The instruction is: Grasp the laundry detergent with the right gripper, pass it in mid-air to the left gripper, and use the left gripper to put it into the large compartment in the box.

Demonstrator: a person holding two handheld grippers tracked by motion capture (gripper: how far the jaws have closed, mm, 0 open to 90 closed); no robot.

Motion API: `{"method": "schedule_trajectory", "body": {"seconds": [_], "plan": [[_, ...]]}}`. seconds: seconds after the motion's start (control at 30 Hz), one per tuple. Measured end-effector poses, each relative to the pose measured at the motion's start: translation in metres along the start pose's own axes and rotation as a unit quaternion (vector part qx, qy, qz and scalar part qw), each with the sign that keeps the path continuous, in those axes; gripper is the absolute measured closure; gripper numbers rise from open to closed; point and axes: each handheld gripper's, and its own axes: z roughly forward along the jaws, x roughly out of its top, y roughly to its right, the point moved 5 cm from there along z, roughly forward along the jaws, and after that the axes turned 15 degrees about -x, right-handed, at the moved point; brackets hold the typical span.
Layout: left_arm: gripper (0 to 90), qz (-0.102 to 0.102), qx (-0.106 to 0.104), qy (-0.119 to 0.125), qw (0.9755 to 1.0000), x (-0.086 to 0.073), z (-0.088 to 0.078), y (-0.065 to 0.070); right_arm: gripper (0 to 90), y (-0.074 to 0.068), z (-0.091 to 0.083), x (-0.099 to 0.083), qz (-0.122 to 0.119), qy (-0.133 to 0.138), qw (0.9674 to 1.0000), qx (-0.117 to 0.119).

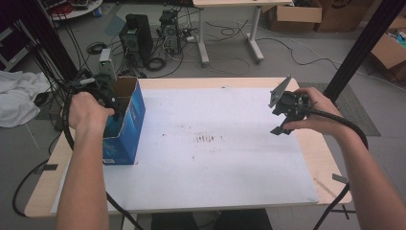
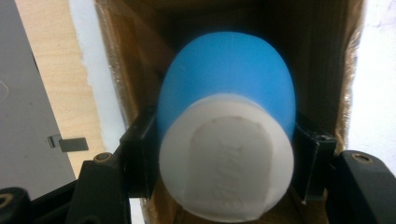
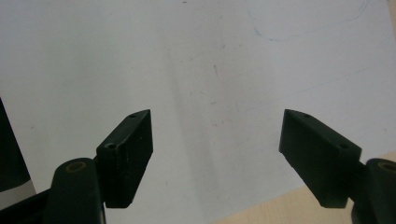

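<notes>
Left hand point(image 1: 88, 111): at 9 o'clock of the table point(image 1: 249, 82), forearm running up from the bottom edge, knuckles up, wrist bent toward the open top of the blue box point(image 1: 125, 125).
Left gripper point(image 2: 226, 154): reaches into the box mouth; its two black jaws press on either side of a blue object with a white end point(image 2: 227, 126), holding it inside the brown cardboard interior.
Blue object: rounded blue body, flat white end facing the camera, within the box in the left gripper view.
Blue box: stands upright on the white sheet point(image 1: 210, 143) at the table's 9 o'clock edge, top flaps open.
Right hand point(image 1: 313, 112): at 3 o'clock, forearm coming in from the lower right, wrist cocked so the gripper points down toward the sheet.
Right gripper point(image 3: 215, 156): jaws spread wide with nothing between them, above bare white sheet near its edge.
</notes>
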Motion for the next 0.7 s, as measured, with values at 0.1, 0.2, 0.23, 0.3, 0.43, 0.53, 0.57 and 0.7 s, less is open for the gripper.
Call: {"method": "schedule_trajectory", "body": {"seconds": [0.1, 0.2, 0.23, 0.3, 0.43, 0.53, 0.57, 0.7], "plan": [[38.6, 0.000, -0.003, -0.001, 1.0000, -0.0002, 0.0054, -0.0009, 26.0, -0.0004, 0.0000, 0.0001, 0.002, 0.001, 1.0000, 0.003], [38.6, -0.001, -0.005, -0.001, 1.0000, -0.0003, 0.0092, -0.0018, 26.0, -0.0005, 0.0002, 0.0003, 0.001, 0.000, 1.0000, 0.003], [38.6, -0.001, -0.005, -0.001, 1.0000, -0.0003, 0.0092, -0.0018, 25.9, -0.0006, 0.0003, 0.0004, 0.000, 0.001, 1.0000, 0.003], [38.6, 0.001, -0.003, 0.002, 1.0000, 0.0001, 0.0095, -0.0009, 26.0, -0.0009, 0.0005, 0.0005, 0.001, 0.000, 1.0000, 0.004], [38.6, 0.003, -0.001, 0.000, 1.0000, 0.0000, 0.0098, -0.0003, 26.0, -0.0007, 0.0001, 0.0010, 0.001, 0.002, 1.0000, 0.004], [38.6, 0.003, 0.000, 0.001, 1.0000, 0.0002, 0.0106, 0.0002, 26.0, -0.0013, 0.0000, 0.0010, 0.002, 0.002, 1.0000, 0.003], [38.5, 0.002, 0.000, 0.000, 1.0000, 0.0000, 0.0108, 0.0008, 26.0, -0.0016, 0.0002, 0.0008, 0.002, 0.001, 1.0000, 0.003], [38.5, 0.003, 0.003, 0.000, 1.0000, -0.0002, 0.0111, 0.0015, 26.0, -0.0020, 0.0001, -0.0004, 0.003, 0.000, 1.0000, 0.005]]}}
